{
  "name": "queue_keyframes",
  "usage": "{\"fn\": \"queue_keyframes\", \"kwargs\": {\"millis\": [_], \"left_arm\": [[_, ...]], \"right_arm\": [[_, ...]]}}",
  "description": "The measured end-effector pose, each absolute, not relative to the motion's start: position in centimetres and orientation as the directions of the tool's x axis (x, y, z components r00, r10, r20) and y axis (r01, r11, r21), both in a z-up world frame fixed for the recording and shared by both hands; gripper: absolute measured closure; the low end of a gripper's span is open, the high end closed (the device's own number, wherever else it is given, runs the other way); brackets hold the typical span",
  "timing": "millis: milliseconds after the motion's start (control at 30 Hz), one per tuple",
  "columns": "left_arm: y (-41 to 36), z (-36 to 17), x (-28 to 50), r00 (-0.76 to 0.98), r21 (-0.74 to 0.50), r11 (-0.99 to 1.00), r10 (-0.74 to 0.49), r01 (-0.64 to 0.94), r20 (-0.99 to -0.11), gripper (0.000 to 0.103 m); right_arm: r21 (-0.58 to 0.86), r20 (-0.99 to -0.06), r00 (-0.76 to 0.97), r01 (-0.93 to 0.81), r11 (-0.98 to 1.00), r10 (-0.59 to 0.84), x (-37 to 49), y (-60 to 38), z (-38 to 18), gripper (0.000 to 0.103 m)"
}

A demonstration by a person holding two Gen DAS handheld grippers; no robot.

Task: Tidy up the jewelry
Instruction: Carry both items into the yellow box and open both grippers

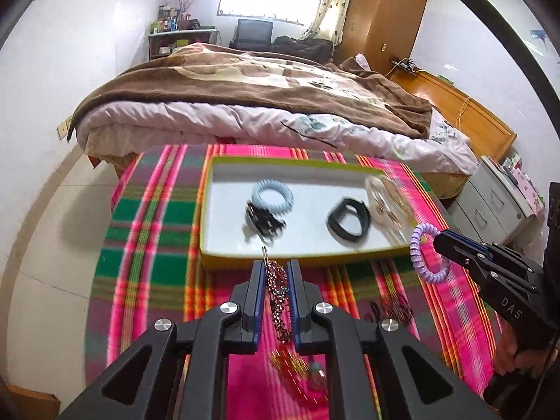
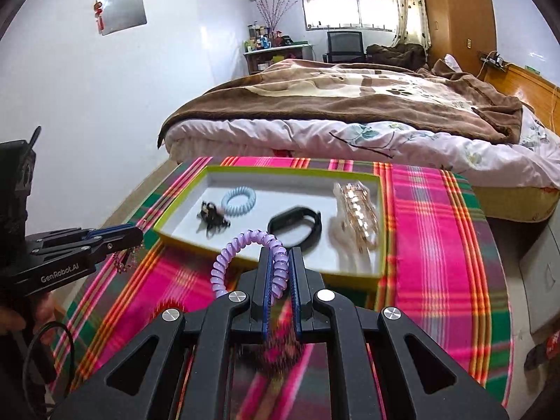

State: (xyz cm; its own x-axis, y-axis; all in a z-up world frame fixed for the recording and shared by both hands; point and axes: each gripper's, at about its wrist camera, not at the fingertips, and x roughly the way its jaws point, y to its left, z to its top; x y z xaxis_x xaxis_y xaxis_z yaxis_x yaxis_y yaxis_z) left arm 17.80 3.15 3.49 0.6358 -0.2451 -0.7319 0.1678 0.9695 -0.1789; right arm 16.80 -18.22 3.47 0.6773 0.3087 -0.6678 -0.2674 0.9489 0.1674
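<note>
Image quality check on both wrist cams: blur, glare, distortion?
Left wrist: window blown out; motion blur smears the tray contents and plaid cloth; rhinestone clip in the left gripper fairly sharp. Right wrist: window less clipped; gold bracelet ghosted, cloth streaked under the right gripper holding the purple coil tie. Both views: fisheye bending, dark corner vignette.
</note>
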Motion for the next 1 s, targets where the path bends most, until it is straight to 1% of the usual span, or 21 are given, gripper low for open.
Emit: {"fn": "queue_keyframes", "kwargs": {"millis": [233,600,1000], "left_arm": [[4.1,3.1,22.3,0.633,-0.187,0.971,-0.24,0.151,-0.736,0.091],[4.5,0.8,29.2,0.603,-0.178,0.977,-0.215,0.121,-0.768,0.091],[4.3,-2.2,32.6,0.561,-0.199,0.974,-0.224,0.108,-0.797,0.091]], "right_arm": [[0.146,-0.7,0.658,-0.248,0.958,0.277,21.6,-16.5,2.2,0.094],[0.138,-0.746,0.621,-0.212,0.967,0.243,27.0,-15.1,-0.3,0.094],[0.096,-0.776,0.604,-0.172,0.98,0.182,30.2,-14.1,-2.0,0.094]]}}
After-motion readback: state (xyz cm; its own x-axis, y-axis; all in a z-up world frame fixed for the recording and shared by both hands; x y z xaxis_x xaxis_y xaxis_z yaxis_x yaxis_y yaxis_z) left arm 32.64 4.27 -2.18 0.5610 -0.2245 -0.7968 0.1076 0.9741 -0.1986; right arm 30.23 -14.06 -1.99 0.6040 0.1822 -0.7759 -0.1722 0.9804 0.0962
